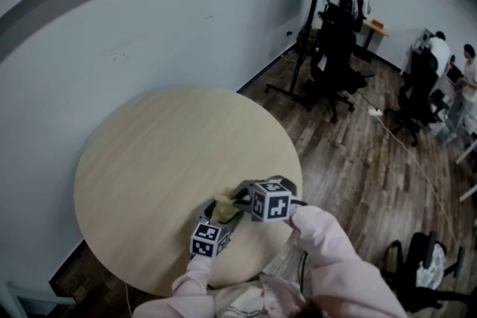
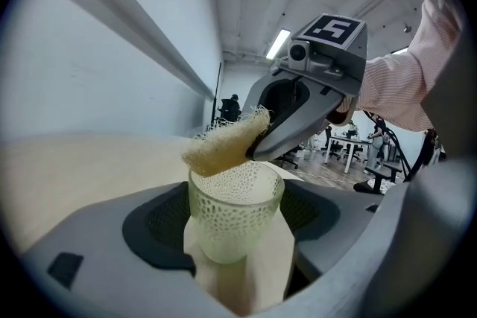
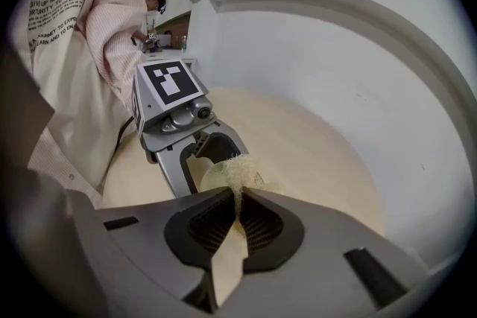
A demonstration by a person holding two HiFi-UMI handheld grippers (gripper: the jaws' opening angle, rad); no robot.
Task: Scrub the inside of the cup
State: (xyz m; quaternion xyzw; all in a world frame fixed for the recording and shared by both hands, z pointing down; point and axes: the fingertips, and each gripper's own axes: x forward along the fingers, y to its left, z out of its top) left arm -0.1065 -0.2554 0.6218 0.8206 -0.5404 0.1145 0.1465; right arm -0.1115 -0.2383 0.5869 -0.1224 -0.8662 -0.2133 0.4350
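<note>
A pale yellow-green cup point(image 2: 232, 212) with a perforated lattice wall stands between the jaws of my left gripper point(image 2: 237, 231), which is shut on it. My right gripper point(image 3: 237, 214) is shut on a thin yellow sponge point(image 3: 238, 173). The sponge point(image 2: 225, 144) lies across the cup's rim at its left side, tilted, with the right gripper's jaw tips just above the cup mouth. In the head view both grippers meet low on the round table, the left gripper point(image 1: 221, 223) beside the right gripper point(image 1: 246, 197), with the cup point(image 1: 226, 210) between them.
A round light-wood table point(image 1: 171, 160) stands against a white wall. Wood floor lies to the right with office chairs point(image 1: 337, 63), a light stand point(image 1: 309, 26) and people at desks further back. My pink sleeve point(image 1: 335, 249) reaches in from below.
</note>
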